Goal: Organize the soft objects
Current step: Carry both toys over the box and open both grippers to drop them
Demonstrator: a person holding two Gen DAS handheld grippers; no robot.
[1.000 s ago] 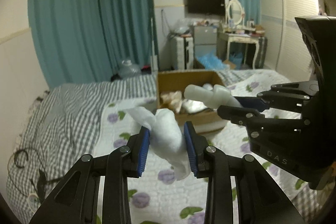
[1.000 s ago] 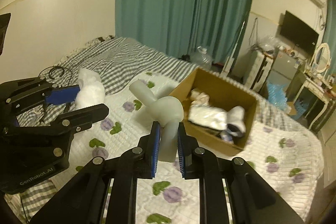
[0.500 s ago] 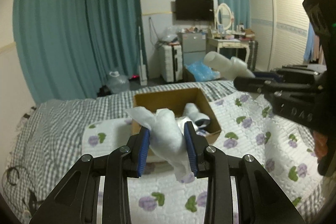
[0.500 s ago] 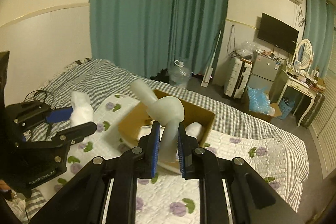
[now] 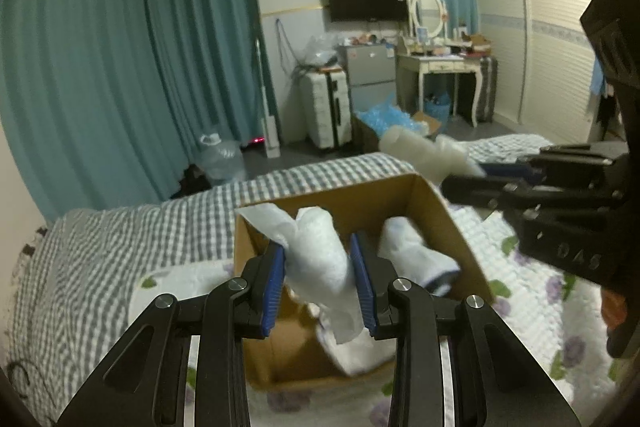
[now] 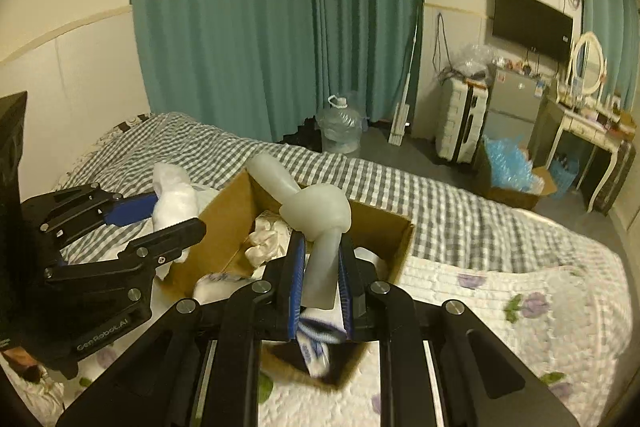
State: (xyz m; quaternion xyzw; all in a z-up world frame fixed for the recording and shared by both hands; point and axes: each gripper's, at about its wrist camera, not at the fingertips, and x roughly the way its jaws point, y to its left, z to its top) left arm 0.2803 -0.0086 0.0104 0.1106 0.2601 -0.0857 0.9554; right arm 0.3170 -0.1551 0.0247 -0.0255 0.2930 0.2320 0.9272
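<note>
The left gripper (image 5: pixel 318 281) pinches a white cloth (image 5: pixel 316 259), soft and light, by its middle. The right gripper (image 6: pixel 320 281) pinches the tail of a knotted glove (image 6: pixel 320 215), which looks rubbery and probably slippery. Both hang over the open box (image 6: pixel 228 223) on the bed (image 6: pixel 500 291). The box walls are low, with free room above.

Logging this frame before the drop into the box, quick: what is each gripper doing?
Left gripper: shut on the white cloth.
Right gripper: shut on the knotted pale tube.
</note>
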